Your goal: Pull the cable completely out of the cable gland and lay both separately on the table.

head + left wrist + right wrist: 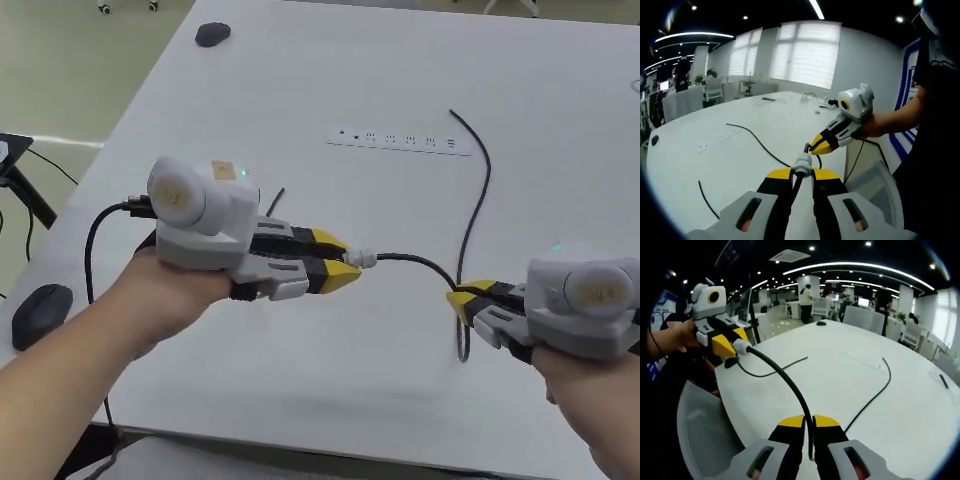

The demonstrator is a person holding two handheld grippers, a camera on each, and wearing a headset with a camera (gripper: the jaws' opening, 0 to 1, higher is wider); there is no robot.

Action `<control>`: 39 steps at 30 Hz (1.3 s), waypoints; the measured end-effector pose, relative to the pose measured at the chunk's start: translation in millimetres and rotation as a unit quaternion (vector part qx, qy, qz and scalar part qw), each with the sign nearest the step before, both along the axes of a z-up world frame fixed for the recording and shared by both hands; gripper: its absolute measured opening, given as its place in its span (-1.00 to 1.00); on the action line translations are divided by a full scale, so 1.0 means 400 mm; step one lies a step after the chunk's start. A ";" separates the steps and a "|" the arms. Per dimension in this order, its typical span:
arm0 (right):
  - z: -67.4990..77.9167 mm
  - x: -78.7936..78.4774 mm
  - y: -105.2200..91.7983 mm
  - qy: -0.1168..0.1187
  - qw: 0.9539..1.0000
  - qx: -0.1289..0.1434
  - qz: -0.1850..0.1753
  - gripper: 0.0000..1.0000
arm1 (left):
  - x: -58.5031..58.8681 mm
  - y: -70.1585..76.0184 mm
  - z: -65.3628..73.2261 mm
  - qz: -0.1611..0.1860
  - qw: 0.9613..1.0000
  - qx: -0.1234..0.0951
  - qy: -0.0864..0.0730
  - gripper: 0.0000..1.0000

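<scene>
Above the table, the head view has the left claw clamped on the cable gland and the right claw clamped on the cable leaving it. Left gripper view: the cable gland sits pinched at that claw's front. Right gripper view: the gripped cable arches far-left to the cable gland.

The table is smooth white laminate, matt. The cable looks like black rubber with a faint sheen; the cable gland is pale glossy plastic. The left gripper and right gripper have matt grey plastic shells and yellow tips. At twelve o'clock from the gland, the power strip is white plastic.
</scene>
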State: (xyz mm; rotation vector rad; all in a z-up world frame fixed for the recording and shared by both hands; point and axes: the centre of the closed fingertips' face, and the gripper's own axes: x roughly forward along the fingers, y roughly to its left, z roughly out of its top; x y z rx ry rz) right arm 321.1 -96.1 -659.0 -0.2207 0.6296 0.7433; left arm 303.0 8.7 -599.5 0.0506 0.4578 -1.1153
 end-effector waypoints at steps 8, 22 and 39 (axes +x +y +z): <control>0.086 -0.035 0.064 -0.019 0.998 0.001 0.064 -0.65 | -0.001 0.018 -0.002 0.004 1.000 0.007 0.001 -0.71; 0.130 -0.042 0.212 -0.069 0.973 -0.085 0.204 -0.76 | -0.015 0.012 -0.008 -0.005 1.000 0.009 0.006 -0.71; 0.101 -0.062 0.233 -0.069 0.968 -0.100 0.221 -0.98 | -0.024 0.011 -0.030 -0.012 1.000 0.017 0.014 -0.71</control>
